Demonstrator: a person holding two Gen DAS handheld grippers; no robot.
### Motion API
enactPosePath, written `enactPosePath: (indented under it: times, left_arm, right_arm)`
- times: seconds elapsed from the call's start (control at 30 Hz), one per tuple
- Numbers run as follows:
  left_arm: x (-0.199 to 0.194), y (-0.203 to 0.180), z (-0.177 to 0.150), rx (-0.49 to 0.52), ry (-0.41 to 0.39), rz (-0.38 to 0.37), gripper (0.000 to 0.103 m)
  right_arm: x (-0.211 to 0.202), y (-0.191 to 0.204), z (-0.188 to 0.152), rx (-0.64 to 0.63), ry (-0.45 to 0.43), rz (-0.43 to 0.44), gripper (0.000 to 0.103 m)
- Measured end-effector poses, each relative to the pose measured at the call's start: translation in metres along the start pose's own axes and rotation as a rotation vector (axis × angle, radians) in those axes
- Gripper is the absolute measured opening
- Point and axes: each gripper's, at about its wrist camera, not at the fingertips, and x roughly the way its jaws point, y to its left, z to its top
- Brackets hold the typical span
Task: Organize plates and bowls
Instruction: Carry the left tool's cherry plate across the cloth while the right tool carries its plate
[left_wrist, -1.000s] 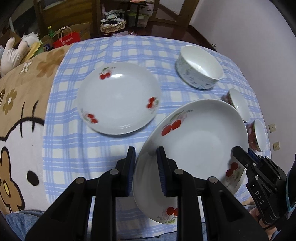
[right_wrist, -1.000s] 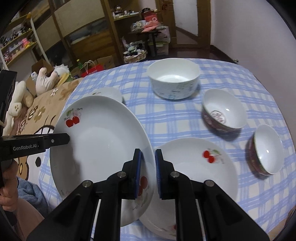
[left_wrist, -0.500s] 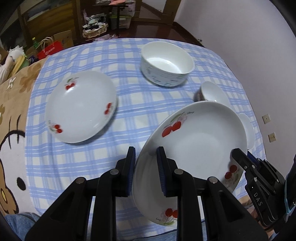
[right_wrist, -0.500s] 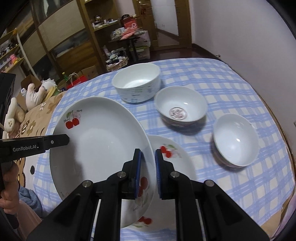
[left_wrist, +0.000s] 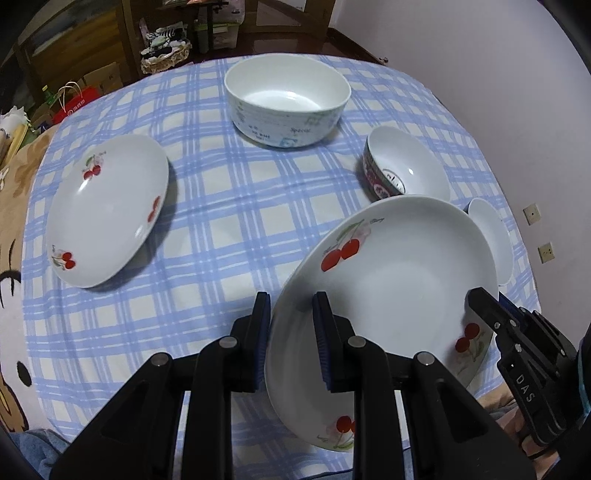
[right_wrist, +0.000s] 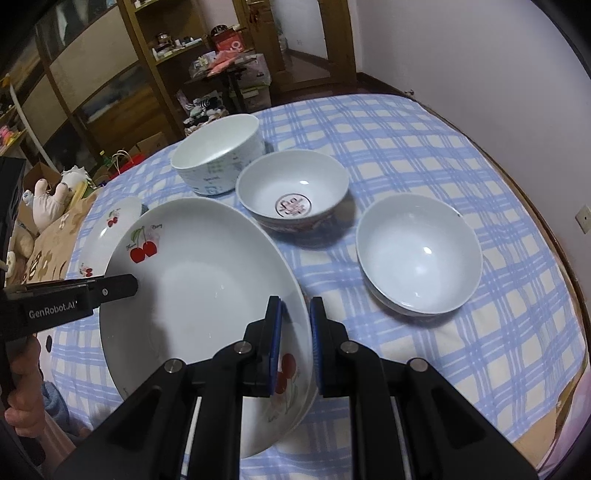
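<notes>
I hold a large white cherry-print plate (left_wrist: 388, 280) tilted above the blue checked tablecloth (left_wrist: 229, 206), one gripper on each side. My left gripper (left_wrist: 290, 321) is shut on its left rim and shows in the right wrist view (right_wrist: 122, 286). My right gripper (right_wrist: 295, 325) is shut on the opposite rim by a cherry print. A smaller cherry plate (left_wrist: 107, 210) lies at the left. A big white bowl (left_wrist: 288, 103) stands at the back. A red-patterned bowl (right_wrist: 291, 195) and a small white bowl (right_wrist: 417, 254) sit to the right of the held plate.
The table's round edge (right_wrist: 546, 229) curves close to the pale wall on the right. A cartoon-print blanket (left_wrist: 11, 236) covers the left side. Plush toys (right_wrist: 44, 199), bags and wooden shelves (right_wrist: 110, 74) stand beyond the table's far left.
Both grippers have carried the large plate to the right across the table. The bowls now lie closer in view, and the smaller cherry plate has slid toward the left.
</notes>
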Motion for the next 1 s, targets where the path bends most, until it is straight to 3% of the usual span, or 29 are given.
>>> enactPosePath:
  times: [0.33, 0.5, 0.73, 1.0]
  left_arm:
    - [0.032, -0.003, -0.012, 0.054, 0.050, 0.046, 0.024]
    - [0.048, 0.003, -0.016, 0.038, 0.082, 0.027, 0.025]
    - [0.056, -0.002, -0.019, 0.073, 0.071, 0.058, 0.024]
    - [0.056, 0.009, -0.014, 0.008, 0.083, -0.002, 0.024]
  right_arm:
    - [0.027, -0.004, -0.012, 0.004, 0.059, 0.000, 0.016]
    - [0.033, 0.000, -0.012, -0.024, 0.049, -0.031, 0.016]
    - [0.039, -0.002, -0.014, -0.023, 0.061, -0.048, 0.016]
    - [0.036, -0.003, -0.013, 0.000, 0.053, -0.027, 0.017]
